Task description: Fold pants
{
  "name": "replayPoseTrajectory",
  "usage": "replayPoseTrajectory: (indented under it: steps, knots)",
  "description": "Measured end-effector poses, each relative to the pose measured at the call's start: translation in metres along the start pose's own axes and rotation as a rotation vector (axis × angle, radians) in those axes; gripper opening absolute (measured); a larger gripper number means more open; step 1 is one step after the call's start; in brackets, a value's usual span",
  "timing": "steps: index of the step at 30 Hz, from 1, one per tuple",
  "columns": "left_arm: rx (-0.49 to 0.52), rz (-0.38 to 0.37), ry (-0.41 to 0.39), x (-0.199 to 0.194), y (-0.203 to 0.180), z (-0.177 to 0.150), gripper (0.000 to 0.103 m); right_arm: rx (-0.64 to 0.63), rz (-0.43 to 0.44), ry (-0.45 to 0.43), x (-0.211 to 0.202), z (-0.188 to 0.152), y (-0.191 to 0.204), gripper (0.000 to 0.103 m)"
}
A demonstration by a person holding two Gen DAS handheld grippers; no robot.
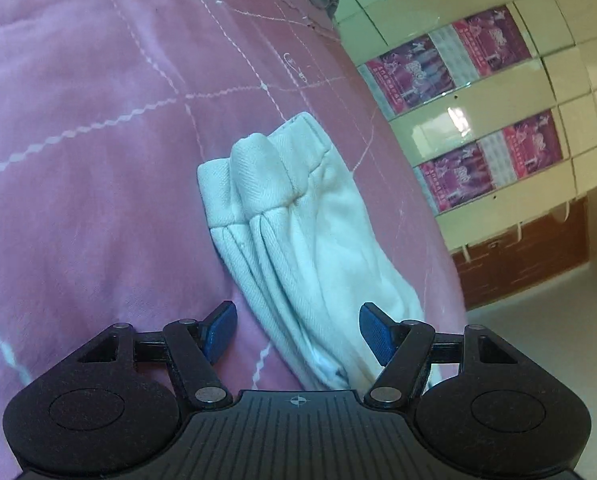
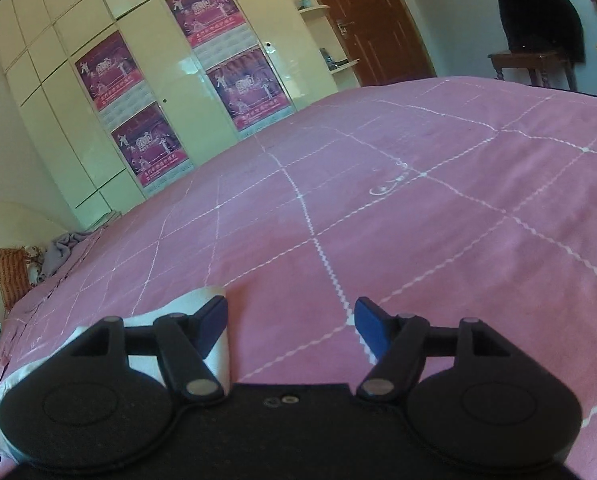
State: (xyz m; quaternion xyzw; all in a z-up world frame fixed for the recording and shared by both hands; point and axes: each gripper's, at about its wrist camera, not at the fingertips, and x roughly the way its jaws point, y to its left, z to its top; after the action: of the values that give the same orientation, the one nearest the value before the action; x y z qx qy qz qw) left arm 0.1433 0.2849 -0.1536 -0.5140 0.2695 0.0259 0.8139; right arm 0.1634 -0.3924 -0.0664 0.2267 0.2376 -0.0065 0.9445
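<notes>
**A:** Where are the pants (image 1: 298, 232) in relation to the fingers?

**B:** In the left wrist view they lie on the pink bedspread (image 1: 90, 128), running from the waistband near the middle of the frame down to the bottom centre, where the cloth passes between the spread fingers of the left gripper (image 1: 296, 330). The long axis runs nearly along the gripper's line of sight, leaning slightly to the upper left.

**A:** Is that gripper holding anything?

**B:** No. Its jaws stand wide apart, with cloth in the gap but neither blue pad pressed onto it.

**A:** And the right one?

**B:** The right gripper (image 2: 290, 326) is spread too, and grasps nothing. In its view only a strip of the white cloth shows at the lower left, behind the left finger; ahead of it is bare bedspread, with the wardrobe (image 2: 138, 92) at the upper left of the frame.

**A:** So which hand is better placed?

**B:** I judge the left. The pants already look bundled lengthwise, so it could close on the near end and carry it up toward the waistband.
</notes>
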Motion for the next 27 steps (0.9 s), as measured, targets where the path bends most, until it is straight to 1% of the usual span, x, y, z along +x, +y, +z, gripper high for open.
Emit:
replayPoseTrajectory:
  steps: [4, 5, 6, 7, 8, 9, 10, 11, 12, 13, 14, 15, 16, 17, 18, 19, 20, 21, 22, 23, 24, 25, 26, 27]
  knots:
    - [-0.063, -0.113, -0.037, 0.026, 0.017, 0.019, 0.068, -0.019, -0.014, 0.019, 0.006, -0.004, 0.001, 0.071]
    - [-0.057, -0.128, -0.038, 0.033, 0.018, 0.022, 0.059, -0.022, -0.015, 0.022, 0.007, -0.004, 0.001, 0.071]
    - [-0.035, -0.092, -0.022, 0.041, 0.015, 0.023, 0.013, -0.022, -0.014, 0.024, 0.008, -0.005, 0.001, 0.071]
    - [-0.059, -0.078, -0.025, 0.048, 0.017, 0.024, 0.016, -0.019, -0.015, 0.027, 0.008, -0.007, 0.001, 0.071]
    - [-0.064, -0.163, -0.072, 0.039, 0.014, 0.023, 0.016, -0.013, -0.015, 0.033, 0.010, -0.007, 0.001, 0.070]
    - [-0.002, -0.234, -0.117, 0.028, 0.002, 0.021, 0.016, -0.009, -0.015, 0.039, 0.011, -0.007, 0.000, 0.070]
    - [0.071, -0.259, -0.150, 0.018, -0.009, 0.016, 0.016, -0.009, -0.016, 0.039, 0.009, -0.007, 0.000, 0.070]
    - [0.099, -0.242, -0.149, 0.017, -0.012, 0.013, 0.016, -0.008, -0.016, 0.033, 0.007, -0.007, -0.001, 0.070]
    - [0.097, -0.163, -0.113, 0.023, -0.009, 0.014, 0.016, -0.003, -0.013, 0.026, 0.005, -0.006, -0.002, 0.070]
    - [0.089, -0.035, -0.058, 0.034, 0.000, 0.018, 0.017, 0.004, -0.010, 0.025, 0.004, -0.006, -0.005, 0.070]
    - [0.071, 0.067, 0.004, 0.046, 0.012, 0.021, 0.018, 0.012, -0.016, 0.029, 0.005, -0.006, -0.006, 0.070]
    - [0.029, 0.041, -0.005, 0.046, 0.019, 0.025, 0.017, 0.019, -0.025, 0.036, 0.007, -0.006, -0.007, 0.070]
    - [0.047, 0.045, -0.019, 0.043, 0.008, 0.026, 0.017, 0.025, -0.034, 0.045, 0.010, -0.005, -0.009, 0.070]
    - [0.112, 0.049, -0.043, 0.040, -0.008, 0.025, 0.017, 0.029, -0.041, 0.050, 0.011, -0.005, -0.010, 0.070]
    - [0.183, 0.009, -0.072, 0.033, -0.032, 0.020, 0.017, 0.031, -0.048, 0.047, 0.010, -0.005, -0.010, 0.069]
    - [0.247, -0.038, -0.082, 0.029, -0.057, 0.016, 0.017, 0.025, -0.067, 0.026, 0.007, -0.004, -0.011, 0.069]
    - [0.325, -0.068, -0.090, 0.028, -0.084, 0.011, 0.017, 0.005, -0.104, -0.007, 0.002, -0.002, -0.012, 0.069]
    - [0.429, -0.096, -0.096, 0.027, -0.118, 0.004, 0.017, -0.015, -0.145, -0.036, -0.001, 0.000, -0.012, 0.070]
    - [0.524, -0.122, -0.089, 0.029, -0.150, -0.006, 0.017, -0.042, -0.208, -0.069, -0.004, 0.002, -0.012, 0.071]
    - [0.615, -0.146, -0.075, 0.034, -0.181, -0.018, 0.017, -0.061, -0.266, -0.100, -0.005, 0.004, -0.014, 0.076]
    - [0.710, -0.167, -0.047, 0.043, -0.214, -0.030, 0.017, -0.067, -0.299, -0.119, -0.005, 0.006, -0.017, 0.077]
    - [0.788, -0.182, -0.011, 0.054, -0.240, -0.046, 0.017, -0.061, -0.321, -0.130, -0.005, 0.009, -0.023, 0.077]
    - [0.855, -0.188, 0.026, 0.068, -0.260, -0.064, 0.017, -0.041, -0.324, -0.135, -0.004, 0.010, -0.029, 0.077]
    - [0.937, -0.188, 0.069, 0.084, -0.281, -0.088, 0.017, -0.012, -0.316, -0.135, -0.004, 0.011, -0.035, 0.077]
